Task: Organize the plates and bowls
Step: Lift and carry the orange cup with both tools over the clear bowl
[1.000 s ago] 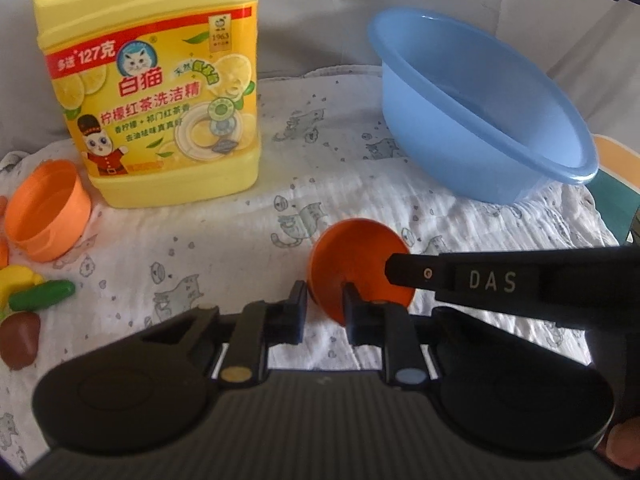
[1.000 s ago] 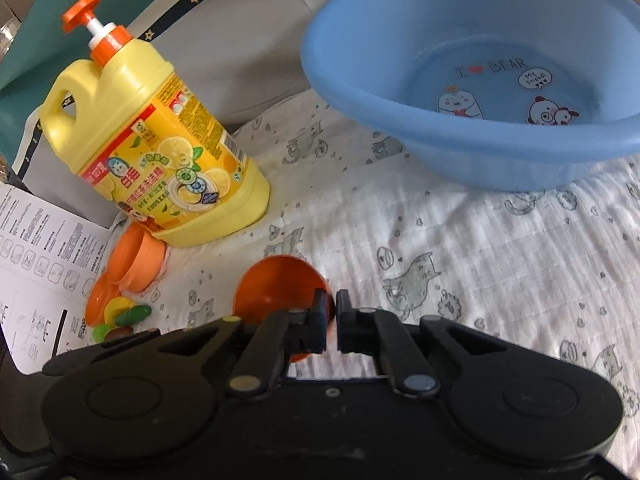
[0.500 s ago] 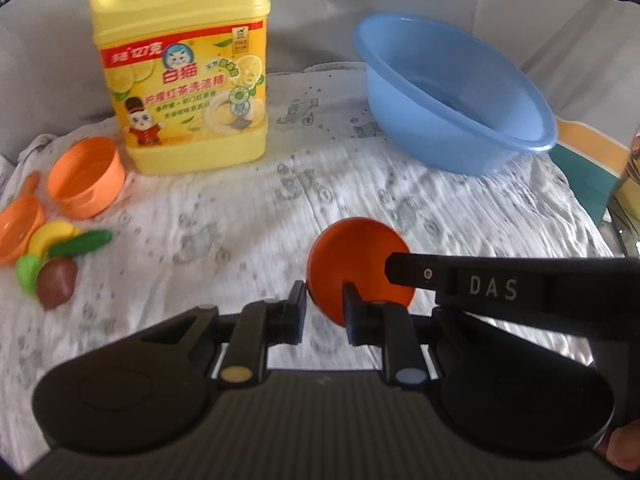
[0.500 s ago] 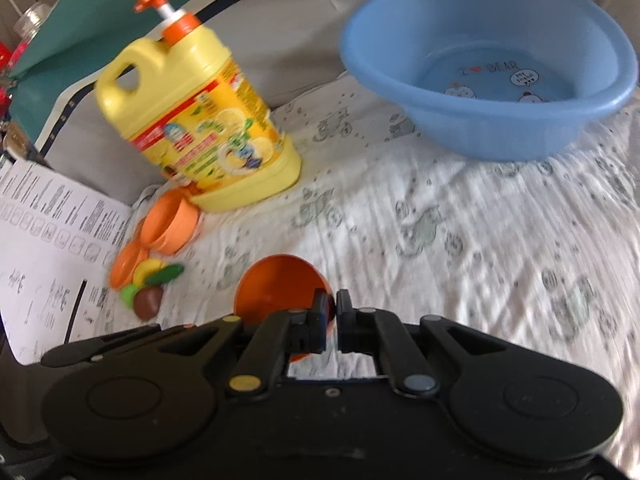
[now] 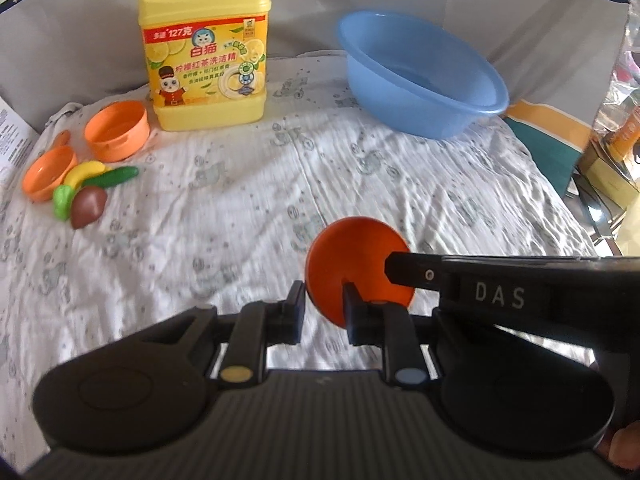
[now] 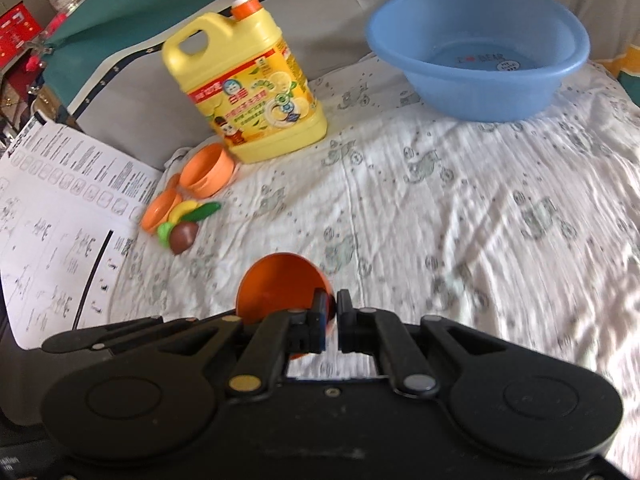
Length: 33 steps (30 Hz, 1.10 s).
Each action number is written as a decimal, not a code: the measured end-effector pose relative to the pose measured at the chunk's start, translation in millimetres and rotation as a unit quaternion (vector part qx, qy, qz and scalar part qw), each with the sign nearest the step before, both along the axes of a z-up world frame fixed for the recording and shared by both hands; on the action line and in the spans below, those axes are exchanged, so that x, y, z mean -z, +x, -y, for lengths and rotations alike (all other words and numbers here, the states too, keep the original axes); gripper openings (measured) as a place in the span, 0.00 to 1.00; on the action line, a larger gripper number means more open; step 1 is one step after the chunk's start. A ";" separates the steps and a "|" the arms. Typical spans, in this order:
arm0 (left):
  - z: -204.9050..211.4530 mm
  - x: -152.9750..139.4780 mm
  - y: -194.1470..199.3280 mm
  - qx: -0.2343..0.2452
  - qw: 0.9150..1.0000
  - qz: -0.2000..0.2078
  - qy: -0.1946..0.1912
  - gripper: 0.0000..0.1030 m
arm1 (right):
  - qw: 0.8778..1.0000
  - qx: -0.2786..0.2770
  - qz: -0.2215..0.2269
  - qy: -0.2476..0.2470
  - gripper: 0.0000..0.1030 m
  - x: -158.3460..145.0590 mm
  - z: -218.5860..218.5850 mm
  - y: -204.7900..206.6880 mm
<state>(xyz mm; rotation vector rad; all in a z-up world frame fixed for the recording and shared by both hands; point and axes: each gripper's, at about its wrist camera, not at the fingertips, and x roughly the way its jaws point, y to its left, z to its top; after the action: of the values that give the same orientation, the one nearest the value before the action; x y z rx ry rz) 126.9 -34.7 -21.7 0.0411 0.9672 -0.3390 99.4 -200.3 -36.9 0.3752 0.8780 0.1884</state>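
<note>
White cat-print cloth (image 5: pixel 248 200) covers the surface we work over, grey backdrop behind. Largest thing is the blue basin (image 5: pixel 420 80) at the far right, empty as far as we can see. Next the yellow detergent jug (image 5: pixel 206 52) at the far left, upright. Beside it, an orange bowl (image 5: pixel 116 132) tipped on its side and an orange pan (image 5: pixel 46 174), with toy food (image 5: pixel 88 196) touching it. None of these are sorted yet.

Smallest: the orange plate (image 5: pixel 356 268), held up off the cloth, on edge, well apart from both the basin and the pile. Left gripper (image 5: pixel 324 300) has its fingers closed as far as the plate allows, pinching the lower rim. Right gripper (image 6: pixel 330 310) has its fingers nearly together, clamped on the opposite rim.

Risks, as we judge them: both grips sit on a thin rim, so any pull apart or twist between our two hands could pop the plate free onto the cloth. Letting go on one side first could let it swing or slide out.
</note>
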 end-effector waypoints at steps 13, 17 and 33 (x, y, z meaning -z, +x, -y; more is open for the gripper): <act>-0.8 -19.9 -73.4 0.013 1.000 0.010 -0.003 0.18 | 1.000 -0.006 0.008 0.005 0.05 -10.4 3.3 -74.0; -2.8 -17.4 -94.0 0.016 1.000 0.004 -0.004 0.18 | 1.000 -0.007 0.001 0.007 0.05 -5.9 3.7 -95.5; -4.4 7.2 -134.2 0.024 0.999 -0.031 -0.005 0.19 | 0.999 -0.017 -0.033 0.002 0.06 18.6 1.2 -137.7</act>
<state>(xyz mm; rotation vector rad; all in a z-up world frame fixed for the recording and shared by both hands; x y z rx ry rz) -7.3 -30.3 -28.9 0.0460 1.0278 -0.3912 -38.3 -201.4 -55.5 0.3726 0.9496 0.2093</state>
